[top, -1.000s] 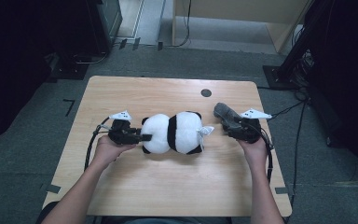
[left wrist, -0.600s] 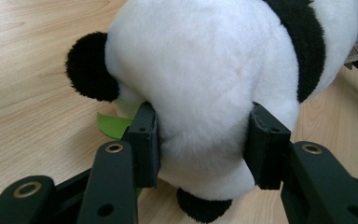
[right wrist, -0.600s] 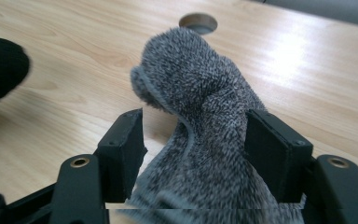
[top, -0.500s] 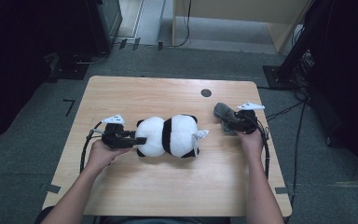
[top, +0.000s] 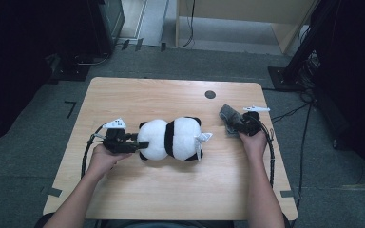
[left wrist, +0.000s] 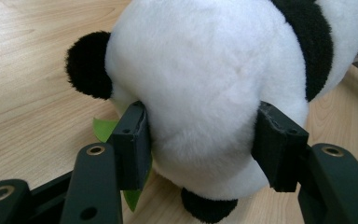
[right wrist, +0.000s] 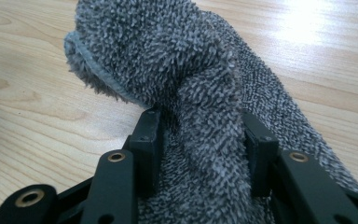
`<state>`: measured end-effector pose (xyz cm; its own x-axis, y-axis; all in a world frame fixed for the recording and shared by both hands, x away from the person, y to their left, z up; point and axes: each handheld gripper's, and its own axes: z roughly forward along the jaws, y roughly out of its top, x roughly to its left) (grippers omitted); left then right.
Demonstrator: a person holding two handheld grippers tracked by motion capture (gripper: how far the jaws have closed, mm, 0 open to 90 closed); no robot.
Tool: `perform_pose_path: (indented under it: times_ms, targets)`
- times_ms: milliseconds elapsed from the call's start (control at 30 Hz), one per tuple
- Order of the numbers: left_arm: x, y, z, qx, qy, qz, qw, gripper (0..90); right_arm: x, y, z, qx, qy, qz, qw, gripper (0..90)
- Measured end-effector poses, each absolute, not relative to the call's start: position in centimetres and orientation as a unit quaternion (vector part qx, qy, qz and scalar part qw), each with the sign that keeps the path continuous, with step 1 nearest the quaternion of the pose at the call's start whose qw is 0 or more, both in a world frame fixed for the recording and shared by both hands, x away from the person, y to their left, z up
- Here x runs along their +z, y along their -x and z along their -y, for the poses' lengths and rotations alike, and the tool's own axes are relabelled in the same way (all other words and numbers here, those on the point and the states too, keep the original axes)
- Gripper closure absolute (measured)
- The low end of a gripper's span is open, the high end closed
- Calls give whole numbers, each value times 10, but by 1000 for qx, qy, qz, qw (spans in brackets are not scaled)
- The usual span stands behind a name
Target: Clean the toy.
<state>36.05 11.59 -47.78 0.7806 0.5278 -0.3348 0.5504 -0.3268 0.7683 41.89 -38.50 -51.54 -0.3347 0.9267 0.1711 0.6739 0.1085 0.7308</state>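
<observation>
on table (top: 123, 95): one panda plush (top: 173, 138) (left claw (top: 134, 142) gripping, easing), one grey towel (top: 228, 115), right claw (top: 235, 124) closing round it.

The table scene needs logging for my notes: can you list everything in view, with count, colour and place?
Plush panda: one, white and black, lying mid-table; a white tag at its right end, a green leaf under it in the left gripper view.
Towel: one, grey, bunched at the table's right side.
Table: one, light wood, with a dark round hole near its far edge.
Cabinet: one, light wood, on the floor beyond the table.
Left gripper: one, black; jaws around the panda's end, just been opening.
Right gripper: one, black; jaws around the towel's fold, just been closing.
</observation>
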Motion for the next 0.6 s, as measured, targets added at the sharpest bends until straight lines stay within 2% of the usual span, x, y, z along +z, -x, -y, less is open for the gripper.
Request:
perform_pose_path:
  times_ms: [100, 167, 200, 467, 600]
  targets:
    - [-478, -360, -116, -11, -812, -333, 478, 430, -514, -419, 383, 367, -551, -729, 173, 599]
    - [-478, -360, -115, -11, -812, -336, 477, 436, -509, -419, 381, 356, -562, -727, 172, 722]
    - [-478, -360, -115, -12, -811, -339, 477, 441, -507, -418, 381, 354, -562, -727, 176, 745]
    - [-476, -357, -111, 6, -818, -341, 464, 444, -479, -406, 373, 356, -554, -729, 184, 767]
    - [-477, -356, -112, 3, -815, -343, 468, 443, -461, -399, 368, 379, -546, -729, 163, 769]
